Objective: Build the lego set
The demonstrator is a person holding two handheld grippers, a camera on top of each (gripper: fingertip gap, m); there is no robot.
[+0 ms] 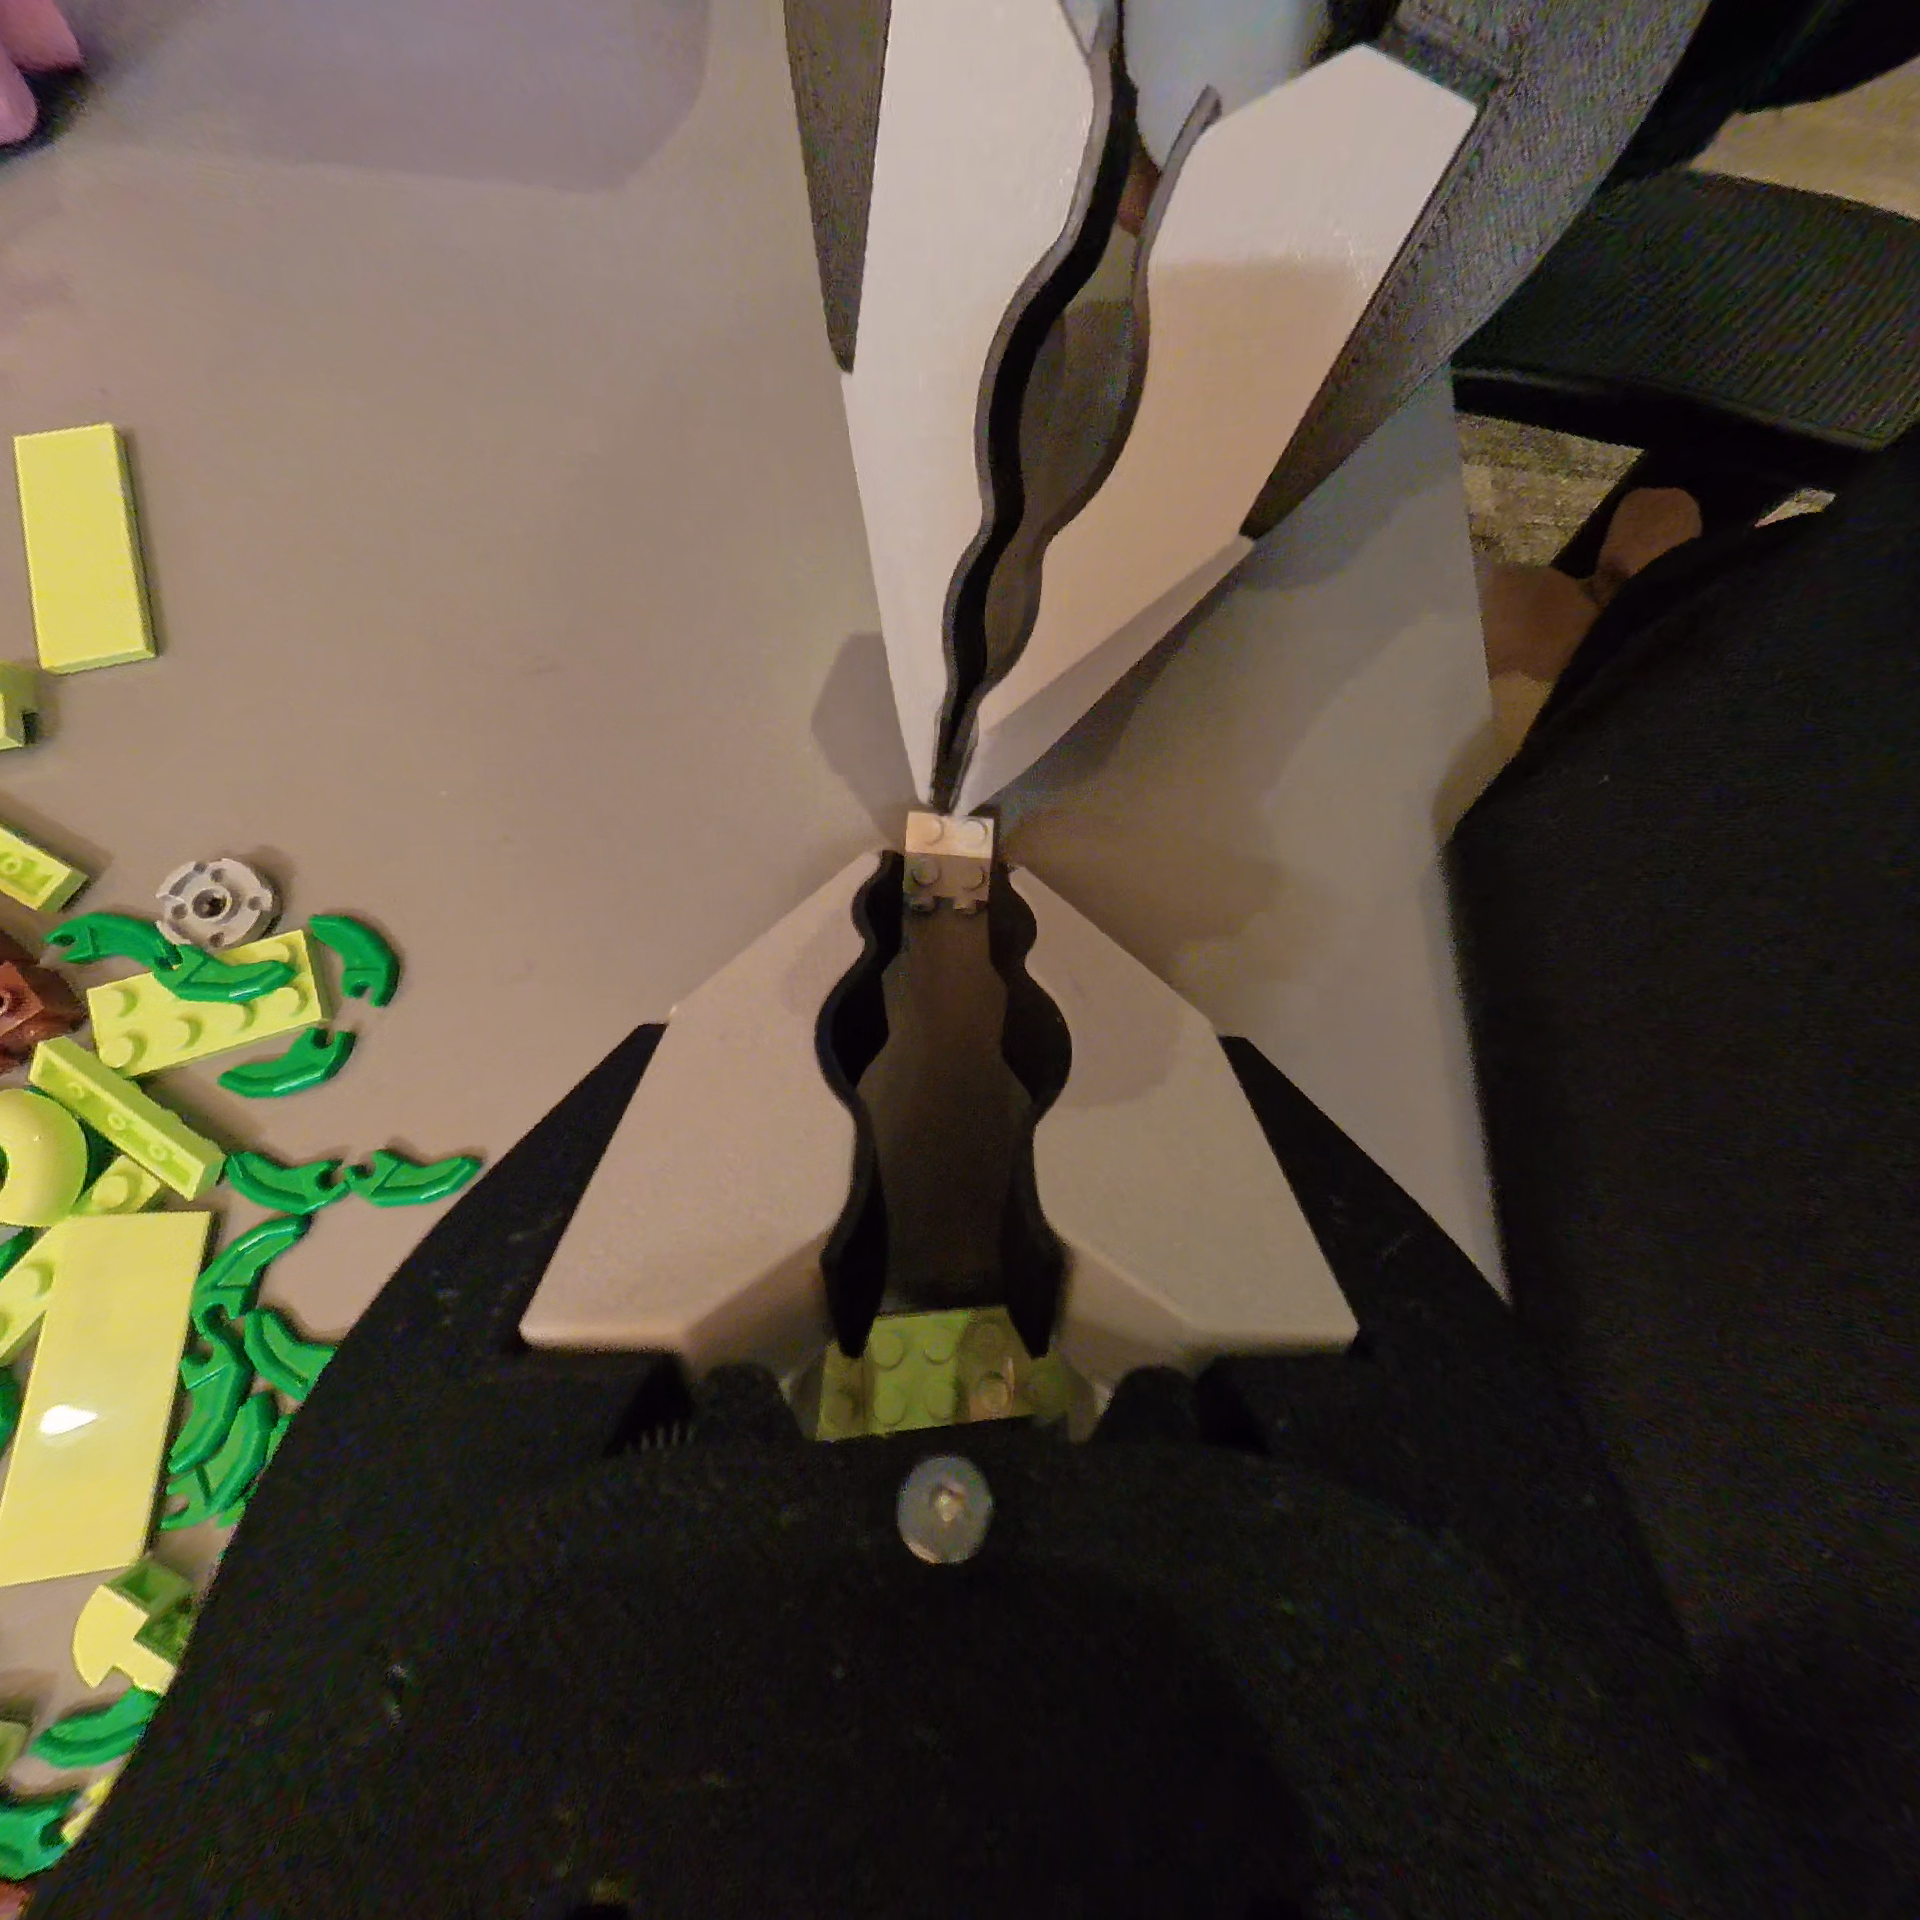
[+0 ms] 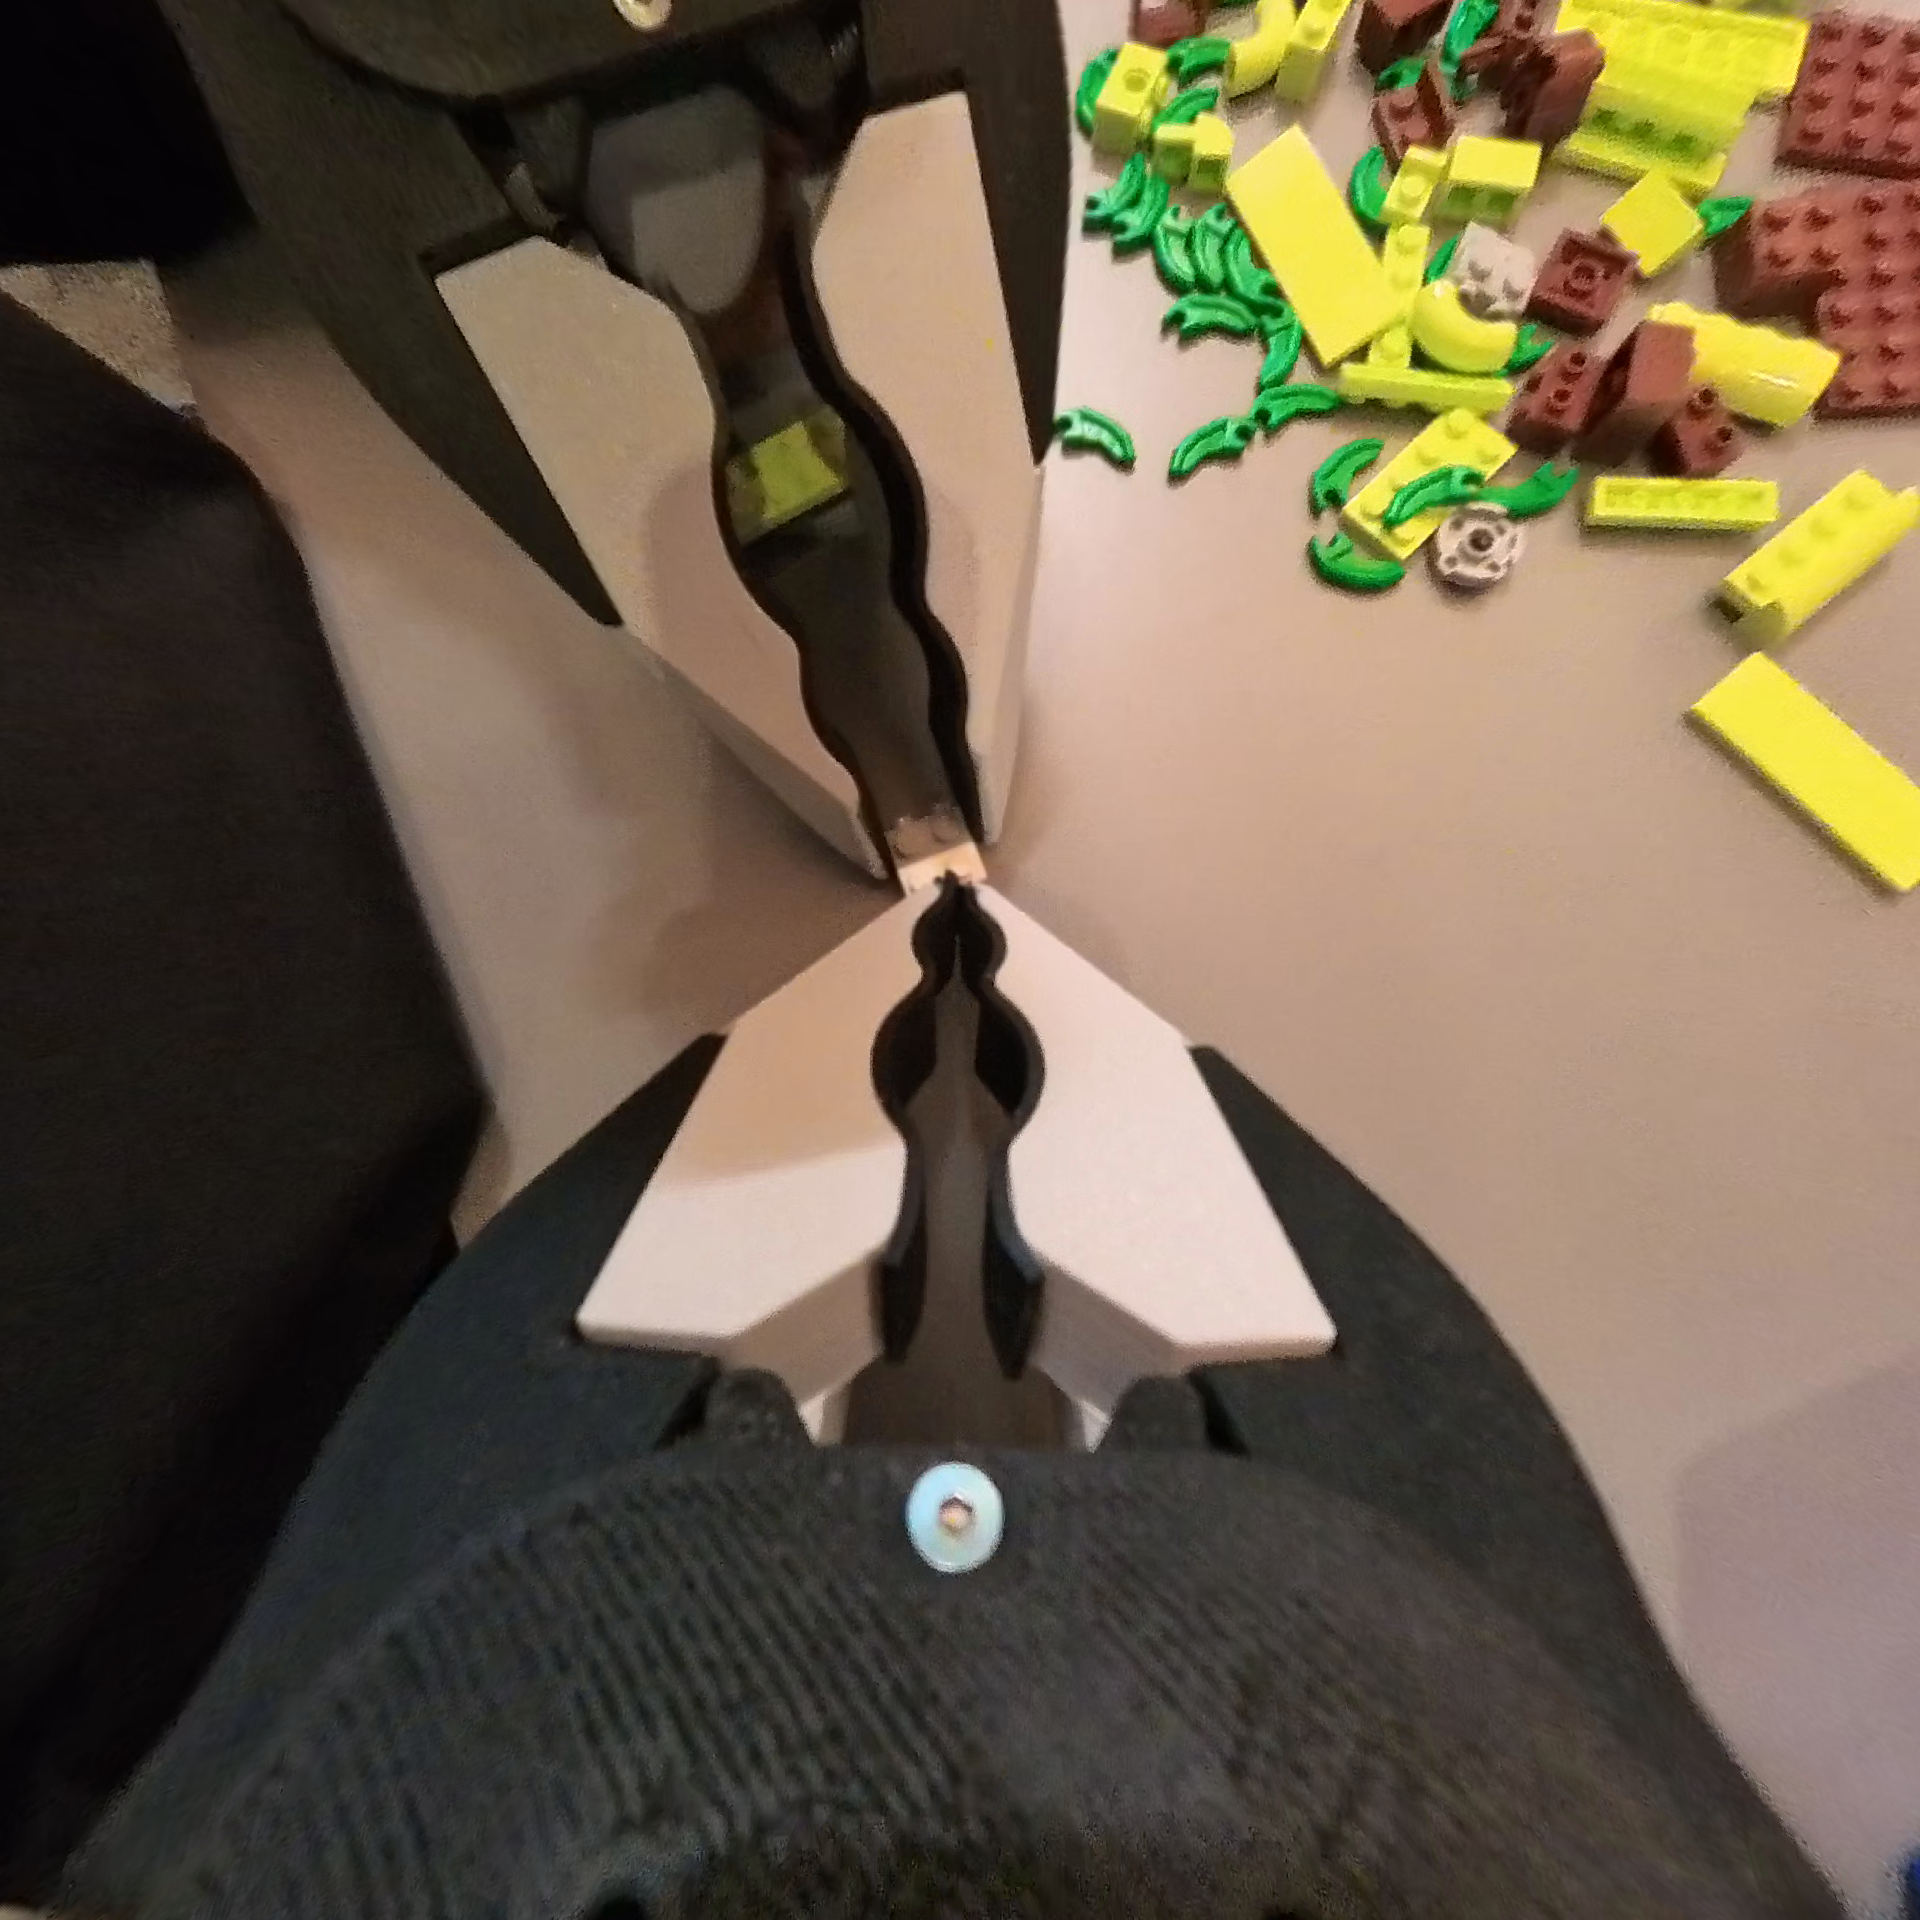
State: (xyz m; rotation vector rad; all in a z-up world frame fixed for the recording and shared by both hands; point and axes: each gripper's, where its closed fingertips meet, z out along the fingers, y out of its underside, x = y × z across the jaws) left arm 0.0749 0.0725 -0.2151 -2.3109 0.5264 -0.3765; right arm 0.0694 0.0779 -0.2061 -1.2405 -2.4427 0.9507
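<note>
My left gripper is shut on a small dark grey studded piece held at its fingertips above the grey table. My right gripper meets it tip to tip, its jaws closed on a small white studded piece that touches the grey one. The white piece also shows in the left wrist view, with the right gripper coming in from above. In the right wrist view the left gripper comes in from the top. A lime brick shows in the gap at the base of the left fingers.
A pile of loose lime, green and brown pieces lies on the table, at the left in the left wrist view. A round grey piece and flat lime tiles lie nearby. A dark chair borders the table edge. Less than 4 cm separates the two grippers' tips. The lime brick is about 8 cm from my left fingertips.
</note>
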